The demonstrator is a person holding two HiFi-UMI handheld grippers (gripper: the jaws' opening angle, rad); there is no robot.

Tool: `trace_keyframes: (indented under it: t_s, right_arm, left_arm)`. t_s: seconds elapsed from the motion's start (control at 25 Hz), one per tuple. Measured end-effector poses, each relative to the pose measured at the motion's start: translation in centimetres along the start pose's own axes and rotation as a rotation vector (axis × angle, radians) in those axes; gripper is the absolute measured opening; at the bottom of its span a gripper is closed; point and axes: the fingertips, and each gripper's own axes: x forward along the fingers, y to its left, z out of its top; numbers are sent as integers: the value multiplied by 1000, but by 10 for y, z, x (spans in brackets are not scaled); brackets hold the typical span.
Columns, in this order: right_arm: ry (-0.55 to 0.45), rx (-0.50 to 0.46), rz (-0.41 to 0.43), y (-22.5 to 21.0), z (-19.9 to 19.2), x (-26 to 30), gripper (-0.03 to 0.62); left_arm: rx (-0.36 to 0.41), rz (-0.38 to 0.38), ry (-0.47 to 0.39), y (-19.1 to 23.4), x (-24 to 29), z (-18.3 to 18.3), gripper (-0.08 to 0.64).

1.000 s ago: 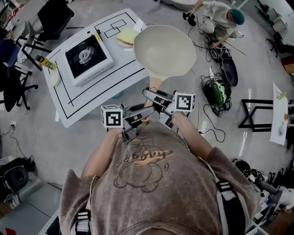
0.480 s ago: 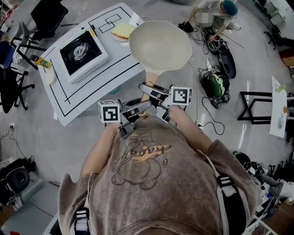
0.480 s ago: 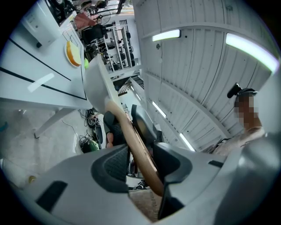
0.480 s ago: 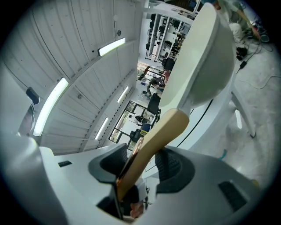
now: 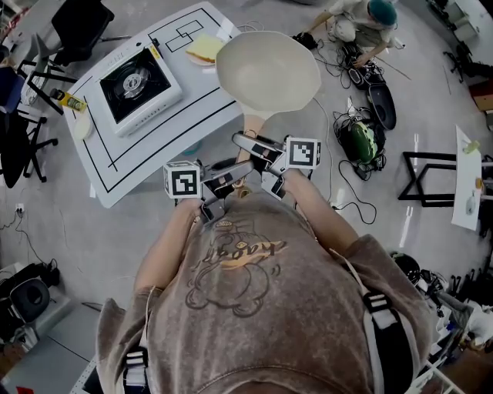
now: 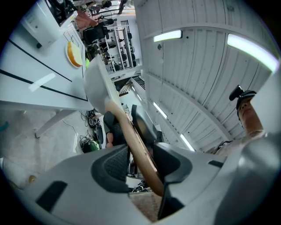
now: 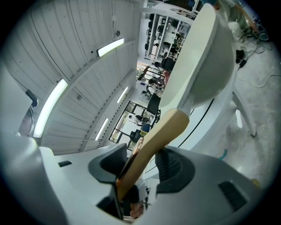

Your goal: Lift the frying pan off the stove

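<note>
A cream frying pan with a wooden handle hangs in the air to the right of the white table, clear of the portable stove. My left gripper is shut on the near end of the handle. My right gripper is shut on it a little closer to the bowl. In the left gripper view the handle runs between the pads of the left gripper up to the pan. In the right gripper view the right gripper clamps the handle below the pan.
The stove's burner is bare. A plate with yellow food sits at the table's far end and a yellow item at its left edge. A person crouches beyond cables and bags. Office chairs stand left, a black frame right.
The whole picture has shifted a little; the pan stays held in the air by both grippers in the same pose.
</note>
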Motion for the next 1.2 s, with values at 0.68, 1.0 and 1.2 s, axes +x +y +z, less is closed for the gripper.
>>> trace_keyframes:
  t_s: [0.68,1.0,1.2]
  right_arm:
    - [24,22,-31,-8,0,-1,202]
    - [43,17,-21,-5,0,2,202]
    - [46,26,-29,-7,-2,1,202]
  left_arm:
    - [2,13,-17,1,1,3,173]
    - [-4,11,-30,-2,1,5,173]
    - [-10,17,-29,1,1,3,173]
